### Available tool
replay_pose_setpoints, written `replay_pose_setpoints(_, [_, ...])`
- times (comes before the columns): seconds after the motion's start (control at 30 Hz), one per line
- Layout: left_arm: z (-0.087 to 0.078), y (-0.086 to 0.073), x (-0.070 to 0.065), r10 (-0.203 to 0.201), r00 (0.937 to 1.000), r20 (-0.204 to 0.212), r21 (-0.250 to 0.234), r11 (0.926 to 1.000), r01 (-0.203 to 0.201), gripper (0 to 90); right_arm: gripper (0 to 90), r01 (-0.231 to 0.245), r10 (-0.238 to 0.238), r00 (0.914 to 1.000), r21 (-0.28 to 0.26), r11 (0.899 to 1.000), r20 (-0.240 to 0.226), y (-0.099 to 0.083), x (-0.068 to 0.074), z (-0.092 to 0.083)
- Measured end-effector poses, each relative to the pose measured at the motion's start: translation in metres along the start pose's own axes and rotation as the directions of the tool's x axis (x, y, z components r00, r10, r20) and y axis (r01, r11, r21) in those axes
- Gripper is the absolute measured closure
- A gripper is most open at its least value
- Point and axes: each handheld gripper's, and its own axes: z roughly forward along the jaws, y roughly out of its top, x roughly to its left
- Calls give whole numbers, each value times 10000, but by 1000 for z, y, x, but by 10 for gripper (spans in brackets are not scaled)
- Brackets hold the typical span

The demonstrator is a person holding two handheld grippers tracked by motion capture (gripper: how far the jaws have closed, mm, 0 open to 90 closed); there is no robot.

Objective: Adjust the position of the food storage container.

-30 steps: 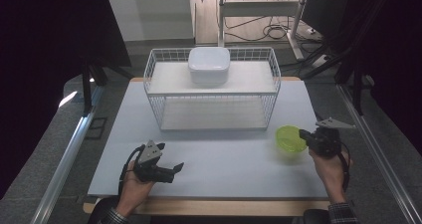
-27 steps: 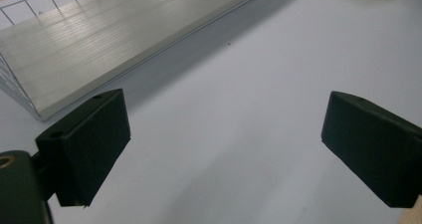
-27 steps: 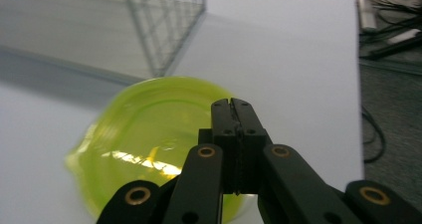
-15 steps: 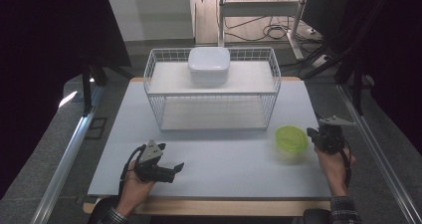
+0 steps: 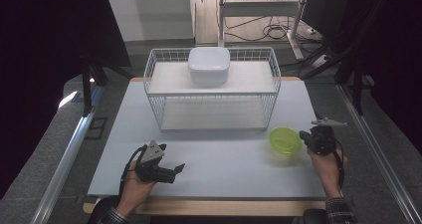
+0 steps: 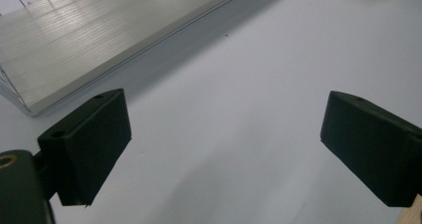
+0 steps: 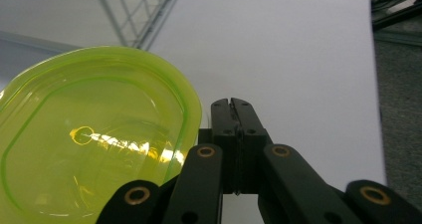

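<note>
The right tongs [image 7: 232, 104] are fully closed, pads pressed together with nothing between them, just beside the rim of the translucent green container [image 5: 284, 140], which sits on the tabletop [image 5: 219, 159] immediately to their left in the high view. The left tongs [image 5: 171, 170] stand wide open and empty, well apart from it. Closed like this, the right tongs cannot take the rim; pushed forward, they would likely shove the light container toward the wire rack [image 5: 214, 92] or tip it. They would probably have to open first.
</note>
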Motion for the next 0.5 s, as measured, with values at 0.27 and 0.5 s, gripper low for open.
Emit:
replay_pose_setpoints(0.27, [0, 0, -1, 83, 10000, -9, 26, 10000, -83, 57, 896, 193, -186, 9980, 124, 9997, -599, 1, 27, 2])
replay_pose_setpoints(0.5, [0, 0, -2, 104, 9999, -5, 48, 9999, -104, 57, 895, 304, -278, 9927, 206, 9993, -1175, 1, 48, 4])
